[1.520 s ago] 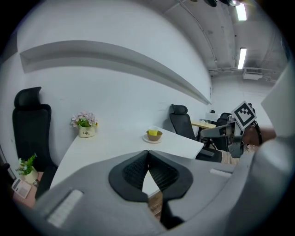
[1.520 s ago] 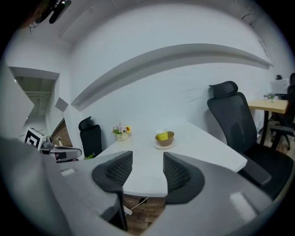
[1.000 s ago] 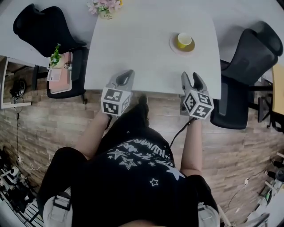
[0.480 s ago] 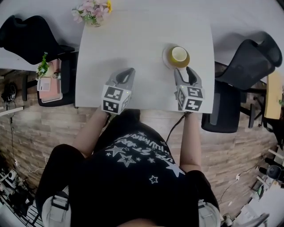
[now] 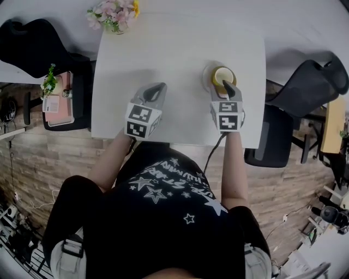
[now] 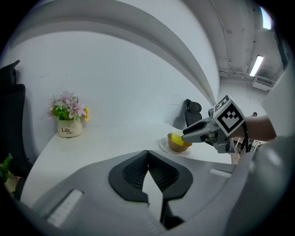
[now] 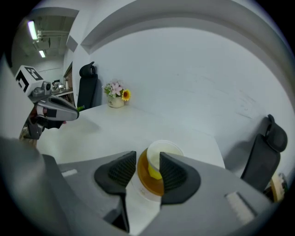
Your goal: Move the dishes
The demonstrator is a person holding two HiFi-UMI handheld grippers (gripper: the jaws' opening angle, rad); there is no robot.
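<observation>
A yellow cup [image 5: 221,73] with a white inside stands on a pale saucer [image 5: 208,72] at the right side of the white table [image 5: 174,43]. My right gripper [image 5: 226,85] is at the cup's near side. In the right gripper view its jaws stand open on either side of the cup [image 7: 159,159], with the cup's near wall between the pads. My left gripper [image 5: 157,89] hovers over the table's near left part, well apart from the cup. Its pads [image 6: 159,173] meet at the tip, shut on nothing. The left gripper view shows the cup [image 6: 176,141] and the right gripper [image 6: 185,135] beside it.
A small pot of flowers [image 5: 113,13] stands at the table's far left corner. Black office chairs [image 5: 32,43] [image 5: 308,82] flank the table on both sides. A chair at the left carries a pink item and a small plant [image 5: 57,90]. The table's near edge is just behind both grippers.
My right gripper has moved forward and slightly left until its jaws straddle the cup. The person has stepped closer to the table. The left gripper has stayed shut in the same pose.
</observation>
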